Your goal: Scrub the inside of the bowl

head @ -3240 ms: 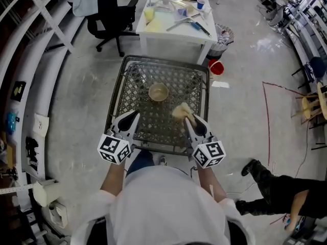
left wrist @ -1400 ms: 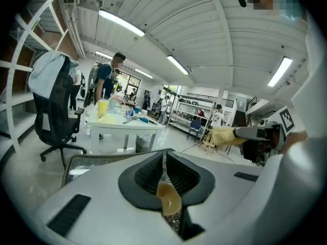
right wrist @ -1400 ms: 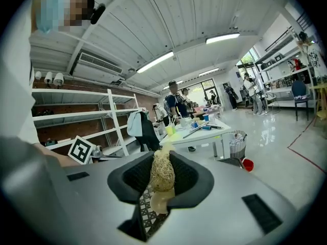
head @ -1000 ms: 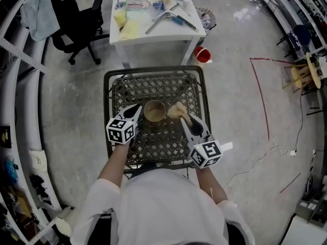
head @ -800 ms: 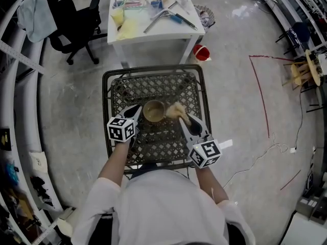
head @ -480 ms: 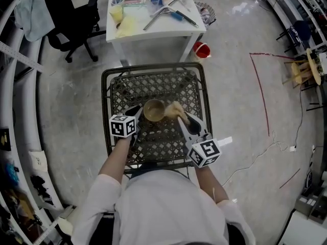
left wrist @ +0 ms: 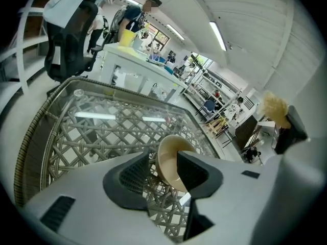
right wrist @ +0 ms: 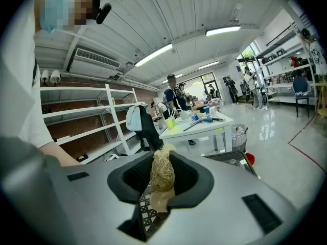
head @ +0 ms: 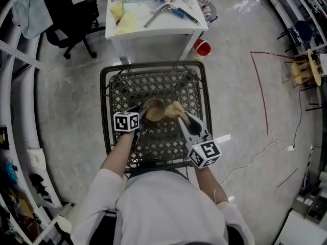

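Tan bowl (head: 155,109) on lattice table (head: 153,83), straw scrubber (head: 175,109) just beside it

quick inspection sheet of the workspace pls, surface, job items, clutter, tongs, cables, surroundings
surface: dark lattice table, in front of the person
job's things: tan bowl on it; straw-coloured scrubber beside the bowl
clutter: nothing seen on the lattice table; white table beyond holds tools and cups
tongs: left tongs have just been opening, bowl rim between the jaws, unpinched; right tongs shut on the scrubber
cables: white cable on the floor, right
surroundings: black chair, red bucket, grey floor
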`<state>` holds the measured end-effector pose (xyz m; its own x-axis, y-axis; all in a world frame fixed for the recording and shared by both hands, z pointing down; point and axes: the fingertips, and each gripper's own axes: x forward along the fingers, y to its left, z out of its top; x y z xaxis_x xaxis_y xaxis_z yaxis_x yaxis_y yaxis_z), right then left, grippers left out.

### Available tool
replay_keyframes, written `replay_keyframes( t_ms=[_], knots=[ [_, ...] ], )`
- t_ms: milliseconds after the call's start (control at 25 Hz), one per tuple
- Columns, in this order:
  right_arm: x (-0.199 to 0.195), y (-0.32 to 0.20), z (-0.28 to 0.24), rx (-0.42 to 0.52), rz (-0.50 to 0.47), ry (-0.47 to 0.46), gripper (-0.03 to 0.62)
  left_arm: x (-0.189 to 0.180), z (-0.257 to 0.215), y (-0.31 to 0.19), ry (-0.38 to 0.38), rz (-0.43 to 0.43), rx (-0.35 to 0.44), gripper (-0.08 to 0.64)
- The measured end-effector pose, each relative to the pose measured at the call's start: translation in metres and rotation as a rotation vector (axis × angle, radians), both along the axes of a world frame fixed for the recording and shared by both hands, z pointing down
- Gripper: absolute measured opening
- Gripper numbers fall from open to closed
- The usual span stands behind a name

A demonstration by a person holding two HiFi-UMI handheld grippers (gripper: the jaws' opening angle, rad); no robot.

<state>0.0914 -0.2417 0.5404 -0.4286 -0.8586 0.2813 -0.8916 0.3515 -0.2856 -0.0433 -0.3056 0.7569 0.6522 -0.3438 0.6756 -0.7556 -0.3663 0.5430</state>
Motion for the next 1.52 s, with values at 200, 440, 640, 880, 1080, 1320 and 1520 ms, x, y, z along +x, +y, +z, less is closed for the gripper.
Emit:
replay_keyframes(
  t_ms=[200,440,640,880,1080,1320,1520],
  knots=[
    [0.003,0.002,0.004,-0.010,0.012,0.000,0.100,0.005,0.016,0.007,0.028,0.007,-0.072,0.163],
    [0.003,0.004,0.007,-0.019,0.019,0.003,0.100,0.005,0.032,0.013,0.016,0.001,-0.119,0.161],
    [0.004,0.005,0.005,-0.019,0.020,0.005,0.100,0.008,0.028,0.012,0.016,-0.002,-0.104,0.077],
    [0.003,0.005,0.005,-0.018,0.020,0.009,0.100,0.008,0.026,0.007,-0.013,0.009,-0.077,0.049],
    [0.003,0.008,0.004,-0.012,0.020,0.007,0.100,0.005,0.020,0.005,-0.022,-0.001,-0.049,0.049],
    [0.001,0.007,-0.005,0.013,0.008,0.006,0.100,0.002,-0.006,-0.004,-0.026,-0.004,0.027,0.048],
    [-0.003,0.011,-0.016,0.046,-0.014,0.002,0.100,0.001,-0.035,-0.009,-0.008,-0.036,0.097,0.048]
  ],
)
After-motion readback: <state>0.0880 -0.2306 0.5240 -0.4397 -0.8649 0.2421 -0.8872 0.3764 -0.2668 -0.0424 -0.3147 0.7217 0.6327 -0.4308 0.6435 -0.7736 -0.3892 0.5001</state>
